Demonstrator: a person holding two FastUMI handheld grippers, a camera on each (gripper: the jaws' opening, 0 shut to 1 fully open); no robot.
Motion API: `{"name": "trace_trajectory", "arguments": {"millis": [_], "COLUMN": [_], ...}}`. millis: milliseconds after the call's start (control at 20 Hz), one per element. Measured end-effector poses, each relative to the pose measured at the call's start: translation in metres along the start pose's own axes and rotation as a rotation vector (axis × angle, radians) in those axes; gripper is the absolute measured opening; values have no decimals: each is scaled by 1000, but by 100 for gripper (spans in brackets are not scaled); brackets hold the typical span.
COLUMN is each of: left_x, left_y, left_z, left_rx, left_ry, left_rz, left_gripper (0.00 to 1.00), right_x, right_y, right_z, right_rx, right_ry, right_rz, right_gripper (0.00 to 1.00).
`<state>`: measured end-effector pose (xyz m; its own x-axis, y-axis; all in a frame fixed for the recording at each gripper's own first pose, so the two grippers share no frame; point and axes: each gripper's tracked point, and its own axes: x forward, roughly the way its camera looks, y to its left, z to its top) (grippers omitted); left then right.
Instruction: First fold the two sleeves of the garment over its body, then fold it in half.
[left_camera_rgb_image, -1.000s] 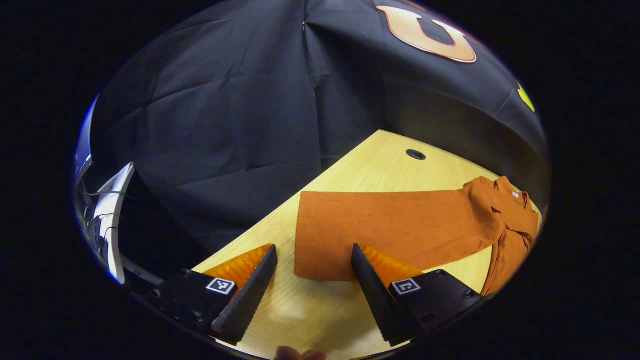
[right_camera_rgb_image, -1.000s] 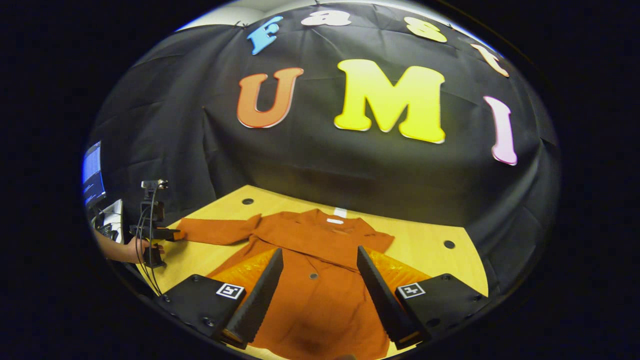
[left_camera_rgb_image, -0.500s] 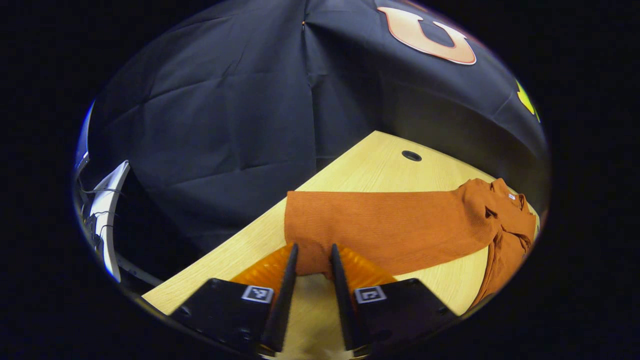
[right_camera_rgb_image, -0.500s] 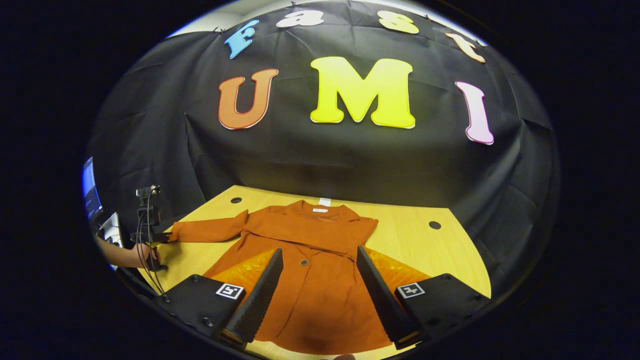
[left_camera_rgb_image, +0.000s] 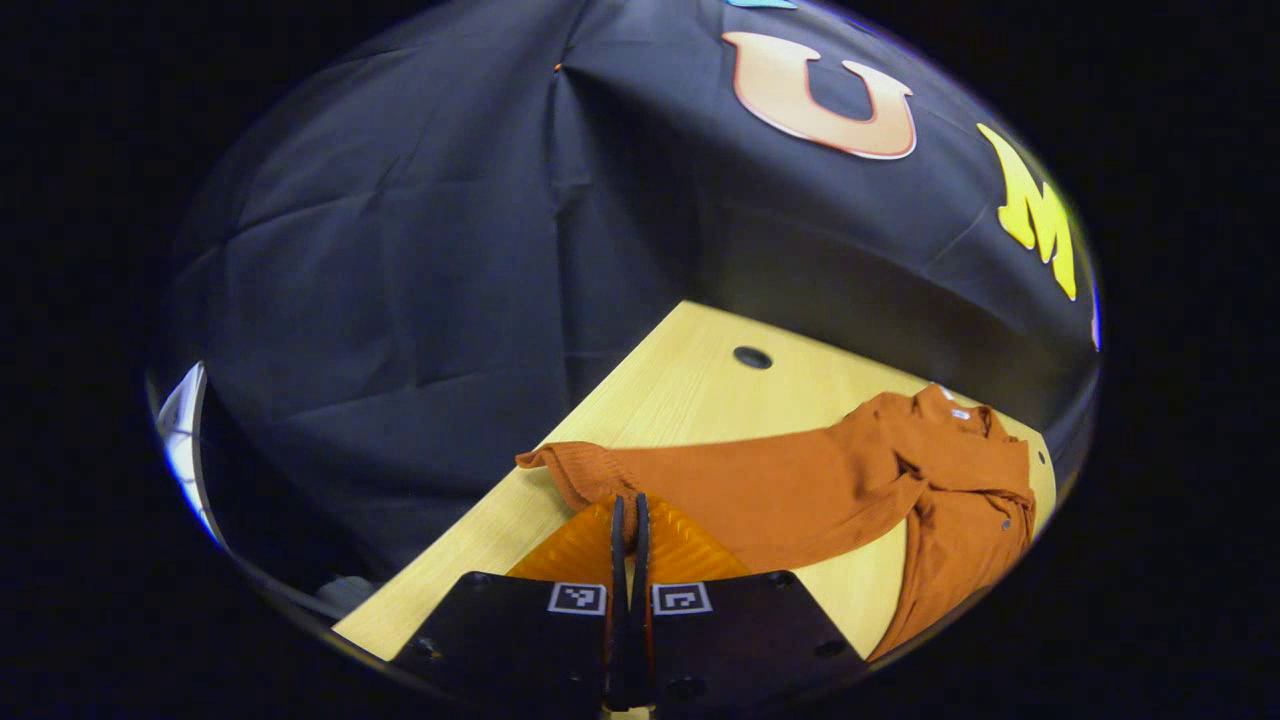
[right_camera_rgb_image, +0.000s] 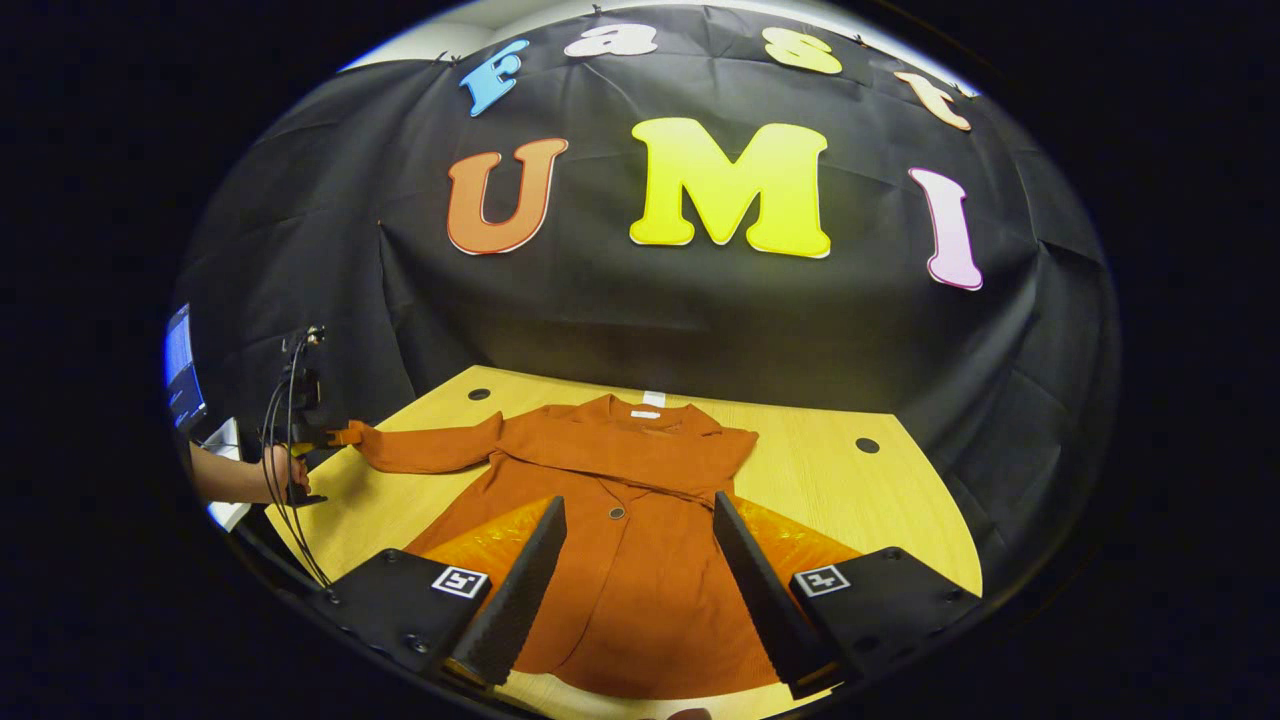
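An orange button-front garment (right_camera_rgb_image: 620, 590) lies spread on the wooden table (right_camera_rgb_image: 850, 500), collar toward the wall. One sleeve (left_camera_rgb_image: 760, 480) stretches out flat to the table's side edge. My left gripper (left_camera_rgb_image: 628, 502) is shut on that sleeve's cuff, which is bunched and slightly raised at the fingertips. In the right gripper view this gripper (right_camera_rgb_image: 312, 438) and the hand (right_camera_rgb_image: 268, 472) holding it appear at the far left. The other sleeve lies folded across the chest (right_camera_rgb_image: 650, 470). My right gripper (right_camera_rgb_image: 638, 503) hovers open over the garment's lower body, fingers apart on either side of the button line.
Round cable holes (right_camera_rgb_image: 867, 445) (right_camera_rgb_image: 479, 394) (left_camera_rgb_image: 752, 357) sit near the table's back corners. A lit screen (right_camera_rgb_image: 182, 365) and dangling cables (right_camera_rgb_image: 285, 400) stand beyond the table's left edge. Bare wood lies to the right of the garment.
My left gripper went from open to shut on the sleeve cuff, and the cuff now bunches and lifts. The right gripper drew back slightly and stays open.
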<state>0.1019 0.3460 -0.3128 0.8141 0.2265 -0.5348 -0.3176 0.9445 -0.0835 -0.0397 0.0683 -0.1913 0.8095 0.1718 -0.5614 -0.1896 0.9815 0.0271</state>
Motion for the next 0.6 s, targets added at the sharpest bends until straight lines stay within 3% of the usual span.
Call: {"name": "trace_trajectory", "arguments": {"millis": [350, 600], "left_x": [-4, -3], "left_y": [-40, -114], "left_z": [106, 183], "left_rx": [4, 159], "left_ry": [-126, -235], "left_rz": [-89, -159], "left_gripper": [3, 3], "right_x": [5, 0], "right_y": [-7, -25], "right_z": [-6, -9], "right_rx": [68, 118], "right_ry": [-4, -12], "right_rz": [0, -9], "right_gripper": [95, 96]}}
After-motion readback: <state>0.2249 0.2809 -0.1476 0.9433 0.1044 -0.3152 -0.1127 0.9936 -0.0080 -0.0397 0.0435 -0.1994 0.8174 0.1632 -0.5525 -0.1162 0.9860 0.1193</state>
